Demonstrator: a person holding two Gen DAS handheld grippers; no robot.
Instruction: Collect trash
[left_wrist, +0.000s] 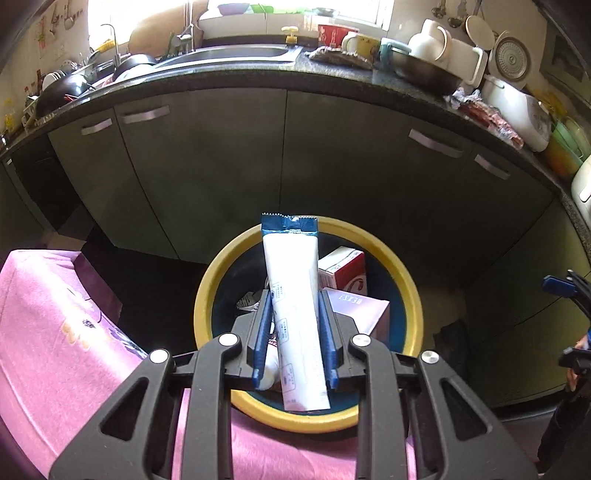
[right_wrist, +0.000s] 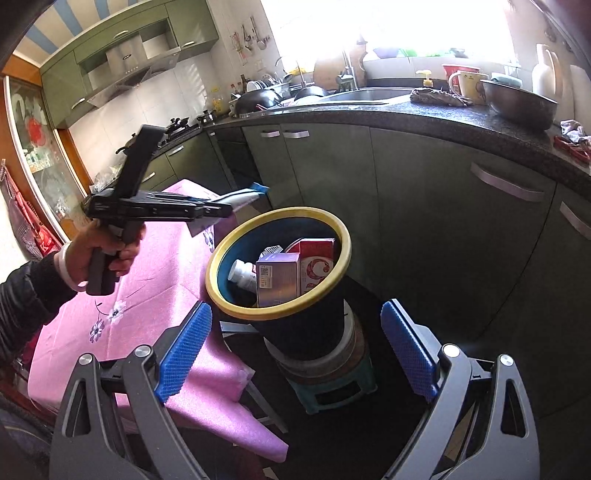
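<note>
My left gripper (left_wrist: 293, 306) is shut on a white tube with a blue crimped end (left_wrist: 293, 280) and holds it above the yellow-rimmed dark bin (left_wrist: 406, 280). In the right wrist view the left gripper (right_wrist: 225, 210) holds the tube (right_wrist: 245, 195) just left of and above the bin (right_wrist: 218, 266). The bin holds a red carton (right_wrist: 317, 266), a purple box (right_wrist: 277, 278) and a white bottle (right_wrist: 242, 275). My right gripper (right_wrist: 295, 332) is open and empty, below and in front of the bin.
The bin stands on a stack of stools (right_wrist: 332, 373) beside a table with a pink flowered cloth (right_wrist: 159, 280). Green cabinets (left_wrist: 236, 155) and a dark counter (left_wrist: 258, 79) with a sink, bowls and cups run behind.
</note>
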